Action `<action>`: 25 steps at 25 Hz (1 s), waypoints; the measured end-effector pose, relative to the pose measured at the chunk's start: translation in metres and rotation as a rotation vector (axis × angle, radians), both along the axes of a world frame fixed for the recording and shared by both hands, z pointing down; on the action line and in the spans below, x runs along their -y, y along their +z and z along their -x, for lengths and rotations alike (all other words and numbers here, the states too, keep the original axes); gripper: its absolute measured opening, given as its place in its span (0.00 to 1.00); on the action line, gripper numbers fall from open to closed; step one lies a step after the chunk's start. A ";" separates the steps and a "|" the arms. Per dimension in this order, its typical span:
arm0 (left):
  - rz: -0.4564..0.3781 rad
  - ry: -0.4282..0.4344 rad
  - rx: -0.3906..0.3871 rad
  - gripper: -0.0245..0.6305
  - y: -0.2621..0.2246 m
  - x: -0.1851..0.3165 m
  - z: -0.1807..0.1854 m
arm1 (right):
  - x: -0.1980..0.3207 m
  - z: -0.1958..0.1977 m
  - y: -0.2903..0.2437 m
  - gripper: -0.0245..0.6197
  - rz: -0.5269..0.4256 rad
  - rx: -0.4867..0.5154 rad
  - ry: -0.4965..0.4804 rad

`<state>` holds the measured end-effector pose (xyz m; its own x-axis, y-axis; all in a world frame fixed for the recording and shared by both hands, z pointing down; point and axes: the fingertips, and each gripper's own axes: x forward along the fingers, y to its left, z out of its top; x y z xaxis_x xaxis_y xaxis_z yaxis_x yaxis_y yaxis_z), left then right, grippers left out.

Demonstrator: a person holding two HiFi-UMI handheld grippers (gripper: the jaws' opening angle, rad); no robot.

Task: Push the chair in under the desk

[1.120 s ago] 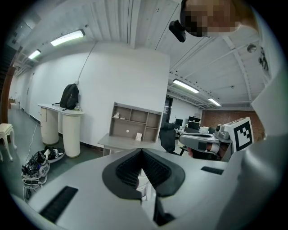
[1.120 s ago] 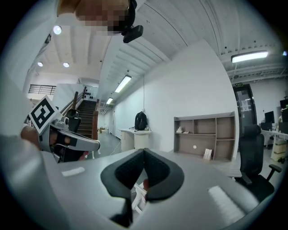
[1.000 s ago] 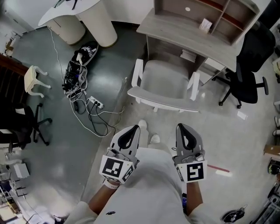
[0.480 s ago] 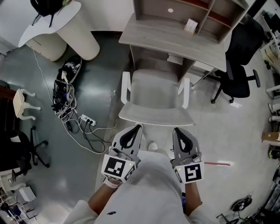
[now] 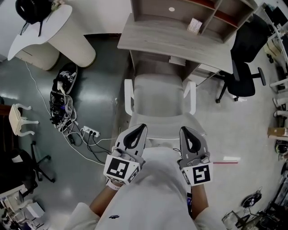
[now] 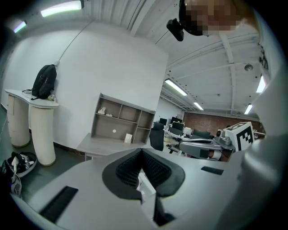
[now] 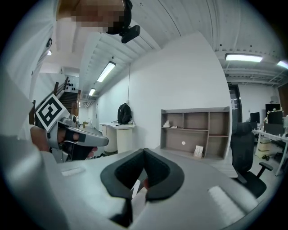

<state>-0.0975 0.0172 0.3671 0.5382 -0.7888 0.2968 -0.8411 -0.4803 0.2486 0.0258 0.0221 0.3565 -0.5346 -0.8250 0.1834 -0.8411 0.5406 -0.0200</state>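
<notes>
Chair [image 5: 158, 101] has its front just at the surface [image 5: 153, 38] edge, with most of the seat still sticking out. Left gripper [image 5: 140, 129] and right gripper [image 5: 184, 131] are both closed and empty at the chair's near side. I'd say most of the push is left.

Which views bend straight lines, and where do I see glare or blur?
Left gripper view: strong fisheye, dark corners, ceiling lamp overexposed. Right gripper view: same fisheye, strip light glaring. Head view: sharp, even light, desk edges nearly straight.
</notes>
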 end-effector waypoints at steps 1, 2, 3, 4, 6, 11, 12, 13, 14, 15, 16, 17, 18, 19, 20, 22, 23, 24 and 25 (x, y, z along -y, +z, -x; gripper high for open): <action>0.006 0.004 0.000 0.05 0.003 0.004 0.002 | 0.003 0.002 0.000 0.05 0.002 -0.004 0.003; 0.011 0.010 -0.001 0.05 0.007 0.007 0.003 | 0.006 0.003 0.001 0.05 0.004 -0.007 0.006; 0.015 0.016 -0.003 0.05 0.009 0.009 0.004 | 0.007 0.005 0.001 0.05 0.008 -0.011 0.007; 0.017 0.021 -0.003 0.05 0.010 0.010 0.006 | 0.008 0.006 0.003 0.05 0.014 -0.014 0.005; 0.009 0.029 0.002 0.05 0.007 0.013 0.009 | 0.010 0.009 0.006 0.05 0.025 -0.015 -0.005; 0.060 0.060 0.024 0.05 0.023 0.018 0.003 | 0.014 0.010 0.014 0.07 0.086 -0.030 -0.088; 0.090 0.084 0.037 0.05 0.031 0.017 -0.002 | 0.013 0.010 0.017 0.13 0.105 -0.038 -0.117; 0.115 0.107 0.053 0.05 0.040 0.016 -0.008 | 0.012 0.009 0.019 0.18 0.119 -0.048 -0.141; 0.132 0.128 0.070 0.05 0.048 0.015 -0.013 | 0.011 0.008 0.023 0.18 0.131 -0.059 -0.160; 0.142 0.148 0.088 0.05 0.057 0.014 -0.018 | 0.010 0.008 0.028 0.19 0.145 -0.070 -0.176; 0.154 0.173 0.106 0.05 0.066 0.011 -0.022 | 0.009 0.007 0.035 0.21 0.163 -0.077 -0.191; 0.170 0.201 0.123 0.05 0.076 0.007 -0.027 | 0.008 0.006 0.044 0.22 0.183 -0.081 -0.206; 0.188 0.227 0.132 0.05 0.084 0.004 -0.032 | 0.008 0.006 0.052 0.23 0.202 -0.080 -0.219; 0.203 0.248 0.135 0.07 0.089 0.001 -0.037 | 0.008 0.004 0.060 0.24 0.222 -0.076 -0.232; 0.214 0.265 0.138 0.13 0.093 0.000 -0.041 | 0.008 0.003 0.066 0.24 0.240 -0.070 -0.242; 0.229 0.300 0.153 0.19 0.101 -0.002 -0.048 | 0.010 0.001 0.080 0.26 0.267 -0.069 -0.264; 0.242 0.320 0.166 0.22 0.107 -0.003 -0.051 | 0.010 0.000 0.087 0.28 0.279 -0.073 -0.278; 0.263 0.345 0.182 0.23 0.116 -0.005 -0.054 | 0.008 0.000 0.096 0.28 0.296 -0.078 -0.294; 0.289 0.376 0.202 0.26 0.127 -0.009 -0.057 | 0.005 -0.001 0.106 0.29 0.316 -0.086 -0.313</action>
